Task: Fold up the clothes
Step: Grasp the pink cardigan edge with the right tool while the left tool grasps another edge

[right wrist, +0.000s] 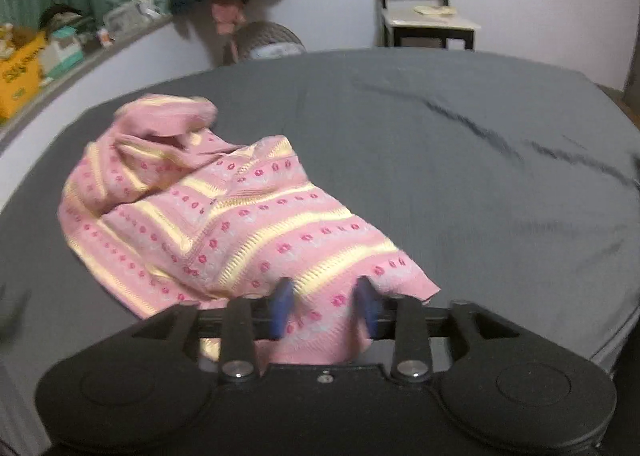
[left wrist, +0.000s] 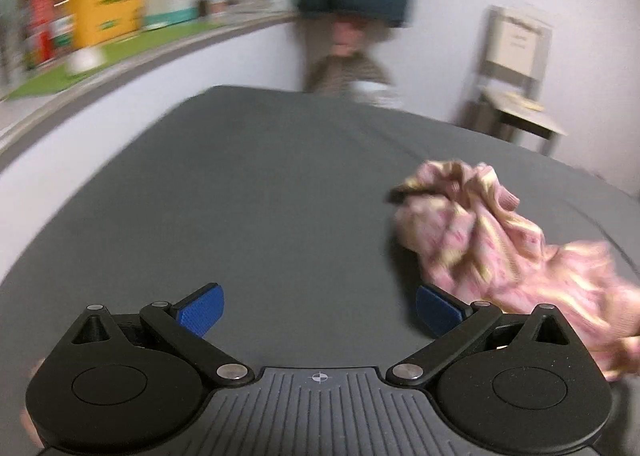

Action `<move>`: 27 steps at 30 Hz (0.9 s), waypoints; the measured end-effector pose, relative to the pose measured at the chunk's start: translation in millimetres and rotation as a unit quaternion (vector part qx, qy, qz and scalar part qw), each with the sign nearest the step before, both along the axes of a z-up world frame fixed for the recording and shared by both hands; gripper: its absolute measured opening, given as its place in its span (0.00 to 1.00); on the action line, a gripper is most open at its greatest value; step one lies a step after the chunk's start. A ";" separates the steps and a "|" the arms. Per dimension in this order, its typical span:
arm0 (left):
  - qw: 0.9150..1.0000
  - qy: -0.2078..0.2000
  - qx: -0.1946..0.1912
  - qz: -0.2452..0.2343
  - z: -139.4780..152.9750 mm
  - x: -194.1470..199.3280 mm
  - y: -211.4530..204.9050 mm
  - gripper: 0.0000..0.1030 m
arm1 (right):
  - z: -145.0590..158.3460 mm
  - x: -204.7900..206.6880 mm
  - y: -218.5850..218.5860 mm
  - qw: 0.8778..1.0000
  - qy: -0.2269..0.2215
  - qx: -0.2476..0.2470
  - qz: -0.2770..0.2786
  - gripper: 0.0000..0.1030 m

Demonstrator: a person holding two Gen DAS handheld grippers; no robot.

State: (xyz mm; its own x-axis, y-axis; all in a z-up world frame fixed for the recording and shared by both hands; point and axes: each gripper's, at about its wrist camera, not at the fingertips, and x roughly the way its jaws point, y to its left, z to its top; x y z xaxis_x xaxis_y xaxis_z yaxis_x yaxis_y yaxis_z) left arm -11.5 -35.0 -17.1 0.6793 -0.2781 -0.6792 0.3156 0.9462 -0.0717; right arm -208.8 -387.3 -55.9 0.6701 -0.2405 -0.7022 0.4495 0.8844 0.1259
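Grey bed (left wrist: 240,196) with crumpled pink sweater (right wrist: 224,208) on it; left gripper (left wrist: 318,312) wide open, empty; right gripper (right wrist: 326,312) half-open around hem, grip unclear, so fabric may slip free

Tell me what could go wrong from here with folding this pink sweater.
The pink sweater lies bunched on the grey sheet, so a fold now may trap creases. Only its near edge sits between the right hand-held gripper fingers, so it may slip. The left hand-held gripper is open and empty beside it, leaving that side loose.
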 end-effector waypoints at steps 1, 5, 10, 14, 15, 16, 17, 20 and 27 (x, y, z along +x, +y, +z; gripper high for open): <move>1.000 0.002 0.001 -0.025 -0.2 -4.3 -9.6 1.00 | 6.6 -2.4 1.5 1.000 -0.020 -0.013 0.005 0.66; 0.993 0.013 0.021 -0.115 -3.8 -21.6 -46.8 1.00 | 19.4 24.7 -11.7 0.998 -0.048 -0.021 0.036 0.63; 0.986 0.016 0.052 -0.157 -4.3 -25.9 -79.1 1.00 | 12.3 107.0 -47.1 0.997 -0.031 -0.006 0.076 0.57; 0.984 0.002 0.052 -0.172 -0.9 -22.0 -88.0 1.00 | -7.3 167.8 -77.8 0.993 0.018 0.043 0.110 0.54; 0.983 -0.005 0.053 -0.175 0.1 -20.6 -90.7 1.00 | -13.9 174.5 -81.7 0.990 0.034 0.061 0.121 0.49; 0.983 -0.012 0.054 -0.177 1.1 -18.8 -93.8 1.00 | -20.5 181.3 -85.6 0.987 0.050 0.078 0.132 0.27; 0.982 -0.017 0.054 -0.180 3.0 -16.8 -95.2 1.00 | -27.1 188.0 -89.5 0.983 0.067 0.095 0.143 0.10; 0.982 -0.023 0.047 -0.182 4.5 -11.1 -96.0 1.00 | -17.5 162.9 -74.8 0.983 0.007 0.081 0.164 0.10; 0.989 -0.003 -0.013 -0.146 7.4 5.7 -85.4 1.00 | 8.8 31.5 47.0 0.925 -0.069 0.105 0.358 0.09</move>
State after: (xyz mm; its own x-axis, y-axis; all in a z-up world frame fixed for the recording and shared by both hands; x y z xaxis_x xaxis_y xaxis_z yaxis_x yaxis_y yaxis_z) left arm -5.7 -120.4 -9.7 0.5714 -0.4804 -0.6654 0.5758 0.8124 -0.0921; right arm -177.3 -340.3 -47.1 0.6917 0.4316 -0.5790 -0.2753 0.8988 0.3412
